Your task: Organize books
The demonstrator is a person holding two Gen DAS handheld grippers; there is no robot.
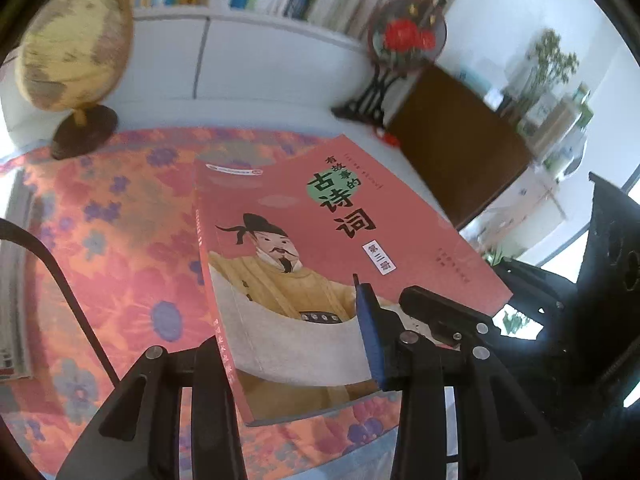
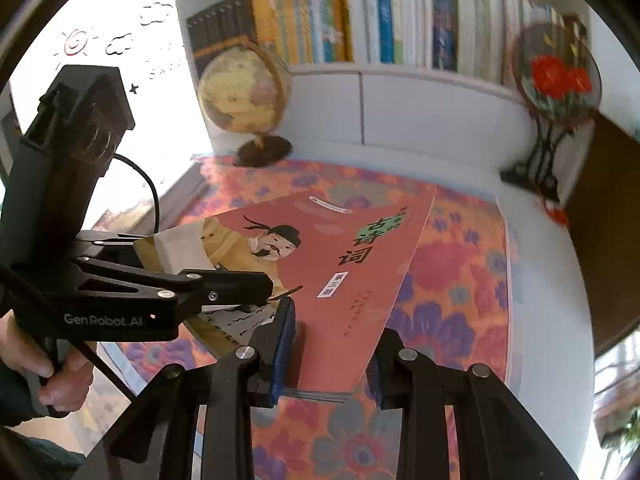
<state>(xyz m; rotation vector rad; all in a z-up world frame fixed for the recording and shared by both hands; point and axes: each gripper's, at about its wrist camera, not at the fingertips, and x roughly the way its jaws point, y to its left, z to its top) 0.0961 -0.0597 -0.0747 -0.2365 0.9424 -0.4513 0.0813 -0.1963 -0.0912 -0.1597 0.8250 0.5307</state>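
Note:
A pink-red book (image 1: 320, 240) with a robed figure and dark title characters on its cover hangs tilted above the flowered tablecloth (image 1: 120, 240). My left gripper (image 1: 296, 360) is shut on its lower edge, with the blue pad (image 1: 370, 332) pressed on the cover and the other finger behind the spine side. In the right wrist view the same book (image 2: 352, 264) sits in my right gripper (image 2: 328, 360), which is shut on its near edge with one blue pad (image 2: 284, 344) on the cover. The left gripper (image 2: 224, 284) clamps the book's left end, and a hand (image 2: 52, 368) holds it.
A globe (image 2: 240, 92) and a round red-flower ornament on a black stand (image 2: 556, 80) stand at the back of the table. Above them a white shelf (image 2: 400, 72) carries several upright books (image 2: 312, 20). A brown cabinet (image 1: 460, 140) is at the right.

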